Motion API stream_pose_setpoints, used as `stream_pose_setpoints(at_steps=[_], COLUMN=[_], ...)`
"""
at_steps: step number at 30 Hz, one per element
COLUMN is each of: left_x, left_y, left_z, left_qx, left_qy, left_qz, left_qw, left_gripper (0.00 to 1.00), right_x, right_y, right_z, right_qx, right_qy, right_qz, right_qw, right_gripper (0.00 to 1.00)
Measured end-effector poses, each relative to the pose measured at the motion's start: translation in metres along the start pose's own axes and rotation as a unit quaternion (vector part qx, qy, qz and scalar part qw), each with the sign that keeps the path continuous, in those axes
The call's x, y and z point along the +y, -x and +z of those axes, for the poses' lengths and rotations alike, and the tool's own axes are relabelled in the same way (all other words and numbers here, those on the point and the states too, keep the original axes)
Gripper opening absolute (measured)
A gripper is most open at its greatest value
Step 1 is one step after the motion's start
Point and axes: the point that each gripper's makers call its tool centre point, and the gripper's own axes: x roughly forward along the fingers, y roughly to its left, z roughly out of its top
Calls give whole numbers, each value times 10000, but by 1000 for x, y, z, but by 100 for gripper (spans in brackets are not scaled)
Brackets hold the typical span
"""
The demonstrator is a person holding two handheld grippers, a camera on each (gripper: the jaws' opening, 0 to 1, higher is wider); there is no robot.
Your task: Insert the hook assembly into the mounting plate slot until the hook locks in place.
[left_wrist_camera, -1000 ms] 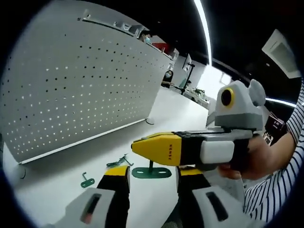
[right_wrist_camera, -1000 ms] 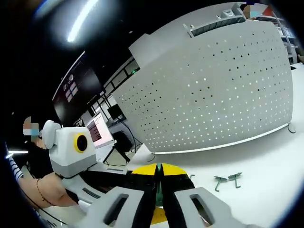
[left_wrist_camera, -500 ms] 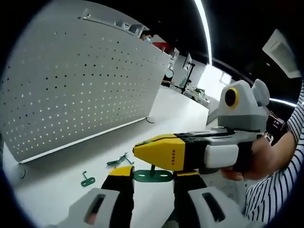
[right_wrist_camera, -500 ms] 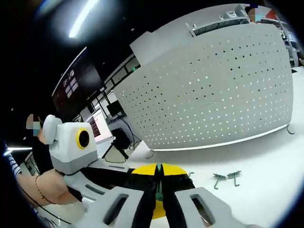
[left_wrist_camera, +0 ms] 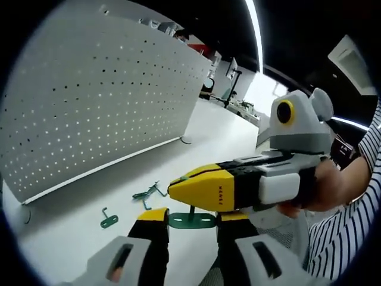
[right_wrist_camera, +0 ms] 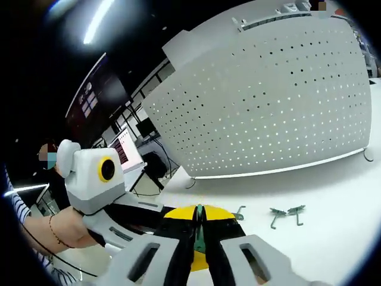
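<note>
In the left gripper view a flat green mounting plate (left_wrist_camera: 202,221) sits between the yellow tips of my left gripper (left_wrist_camera: 190,219), which is shut on its two ends. A thin green hook stem (left_wrist_camera: 191,210) rises from the plate to the underside of my right gripper (left_wrist_camera: 178,186), which reaches in from the right. In the right gripper view my right gripper (right_wrist_camera: 198,238) is shut on the green hook (right_wrist_camera: 198,226), seen edge-on. The left gripper's yellow tips (right_wrist_camera: 217,213) lie just behind it.
A large white pegboard (left_wrist_camera: 89,101) stands upright on the white table (left_wrist_camera: 65,238), also seen as the pegboard (right_wrist_camera: 268,101). Loose green hooks (left_wrist_camera: 149,192) and a hook (left_wrist_camera: 109,220) lie near its foot, as do the hooks (right_wrist_camera: 286,213). A hand in a striped sleeve (left_wrist_camera: 351,196) holds the right gripper.
My left jaws have drawn in from a wider gap onto the plate's ends. The right gripper has stayed over the plate with the hook. Both views have shifted slightly.
</note>
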Motion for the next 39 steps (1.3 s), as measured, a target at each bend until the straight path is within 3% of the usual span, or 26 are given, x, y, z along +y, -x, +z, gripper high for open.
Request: stream_pose_setpoints(at_steps=[7, 11, 15, 16, 18, 22, 25, 27, 29, 33, 36, 39], left_x=[7, 25, 42, 43, 45, 39, 30, 26, 22, 13, 7, 4], left_y=[0, 4, 9, 10, 11, 9, 5, 2, -1, -4, -5, -7], left_z=[-14, -32, -45, -47, -48, -50, -53, -59, -67, -73, -76, -76], left_qx=[148, 412, 675, 712, 761, 824, 885, 1005, 1128, 1168, 1164, 1187], left_qy=[-23, -171, -456, -513, -651, -925, -1293, -1471, -1538, -1694, -1723, -1841], left_qz=[3, 148, 364, 379, 411, 358, 214, 207, 116, -46, -142, -182], left_qw=[9999, 9989, 9960, 9954, 9941, 9917, 9874, 9838, 9816, 9786, 9780, 9756], left_gripper=[30, 30, 30, 30, 30, 30, 30, 30, 30, 30, 30, 30], right_x=[-3, -10, -19, -16, -16, -12, -2, 3, -2, -3, -5, 0], right_y=[4, 6, 9, 10, 12, 11, 8, 6, 6, 3, 5, 6], right_z=[5, 12, 4, -4, -16, -30, -39, -50, -66, -77, -92, -99], right_qx=[42, 184, 846, 1245, 1743, 2307, 2641, 2965, 3388, 3600, 3941, 4101], right_qy=[-39, -192, -297, -438, -421, -84, -226, -223, -216, -164, -117, -367], right_qz=[31, 106, 259, 443, 529, 670, 851, 1035, 977, 962, 983, 1062], right_qw=[10000, 9996, 9956, 9903, 9824, 9707, 9605, 9491, 9355, 9278, 9137, 9051], right_gripper=[8, 12, 12, 12, 12, 12, 12, 12, 12, 12, 12, 12])
